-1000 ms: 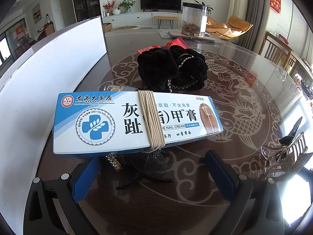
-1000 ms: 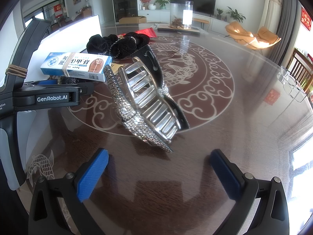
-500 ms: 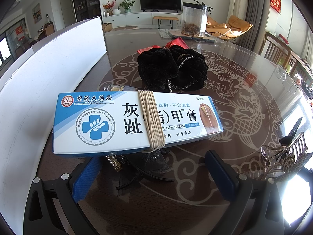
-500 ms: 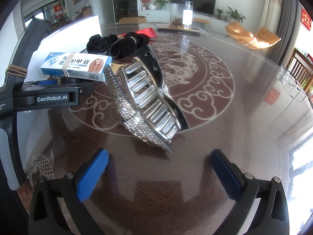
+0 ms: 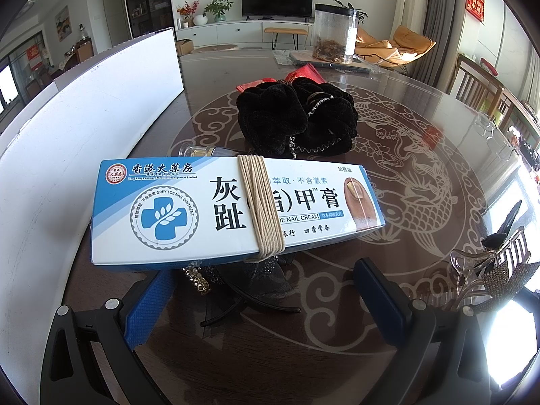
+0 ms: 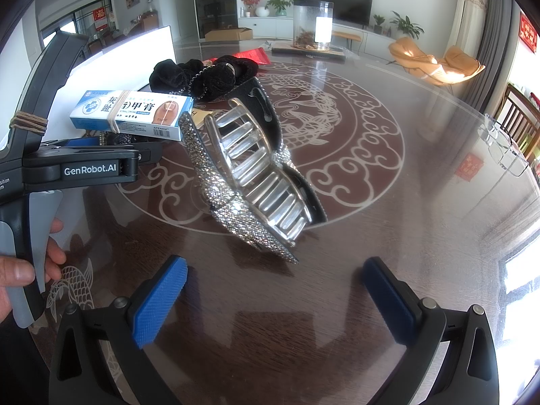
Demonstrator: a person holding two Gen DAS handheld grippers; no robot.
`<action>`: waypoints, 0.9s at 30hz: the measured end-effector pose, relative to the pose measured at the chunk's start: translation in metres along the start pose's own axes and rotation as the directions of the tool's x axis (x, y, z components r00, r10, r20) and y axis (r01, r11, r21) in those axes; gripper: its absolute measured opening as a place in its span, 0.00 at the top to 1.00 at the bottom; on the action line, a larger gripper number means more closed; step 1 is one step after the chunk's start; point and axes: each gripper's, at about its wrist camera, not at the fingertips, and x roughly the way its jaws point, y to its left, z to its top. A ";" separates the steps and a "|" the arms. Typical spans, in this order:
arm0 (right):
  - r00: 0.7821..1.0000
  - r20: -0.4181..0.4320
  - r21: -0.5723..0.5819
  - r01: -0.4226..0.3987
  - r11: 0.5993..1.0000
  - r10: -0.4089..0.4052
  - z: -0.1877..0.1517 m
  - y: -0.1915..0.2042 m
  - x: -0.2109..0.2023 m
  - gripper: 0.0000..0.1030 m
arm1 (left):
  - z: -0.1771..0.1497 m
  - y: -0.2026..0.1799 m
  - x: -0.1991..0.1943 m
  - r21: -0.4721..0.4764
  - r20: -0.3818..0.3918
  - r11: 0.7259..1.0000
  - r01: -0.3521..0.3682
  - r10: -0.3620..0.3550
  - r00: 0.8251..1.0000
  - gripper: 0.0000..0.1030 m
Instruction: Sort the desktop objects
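Observation:
A blue and white nail cream box (image 5: 233,209) with tan elastic bands wound round it rests on a black hair bow (image 5: 256,280), just ahead of my open, empty left gripper (image 5: 266,290). Behind it lie black velvet scrunchies (image 5: 293,118) and a small glass bottle (image 5: 199,150). A rhinestone hair claw clip (image 6: 249,175) lies on the table ahead of my open, empty right gripper (image 6: 273,290). The box (image 6: 135,114) and scrunchies (image 6: 202,74) also show in the right wrist view, with the left gripper's body (image 6: 81,168) at left.
A white box wall (image 5: 67,128) stands along the left. A clear jar (image 5: 334,33) and red packets (image 5: 303,74) sit at the far side of the round dark table (image 5: 422,168). Glasses (image 6: 503,148) lie at the right.

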 end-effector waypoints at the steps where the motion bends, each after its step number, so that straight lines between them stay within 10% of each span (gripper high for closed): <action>1: 1.000 0.000 0.000 0.000 1.000 0.000 -0.001 0.000 -0.001 0.00 | -0.001 -0.002 0.001 0.017 -0.014 1.000 0.012 -0.012 1.000 0.00; 7: 1.000 0.000 0.000 -0.001 1.000 0.001 0.001 0.000 0.001 0.00 | -0.036 0.017 -0.026 0.113 -0.060 0.990 0.082 -0.075 0.995 0.00; 12: 1.000 0.000 0.000 -0.001 1.000 0.001 0.000 0.000 0.000 0.00 | -0.033 0.047 -0.038 -0.078 -0.030 0.968 0.237 -0.240 0.970 0.00; 27: 0.996 0.017 -0.033 -0.088 0.996 0.089 0.005 -0.007 0.001 0.00 | -0.033 0.047 -0.041 -0.084 0.052 0.984 0.159 -0.155 0.986 0.00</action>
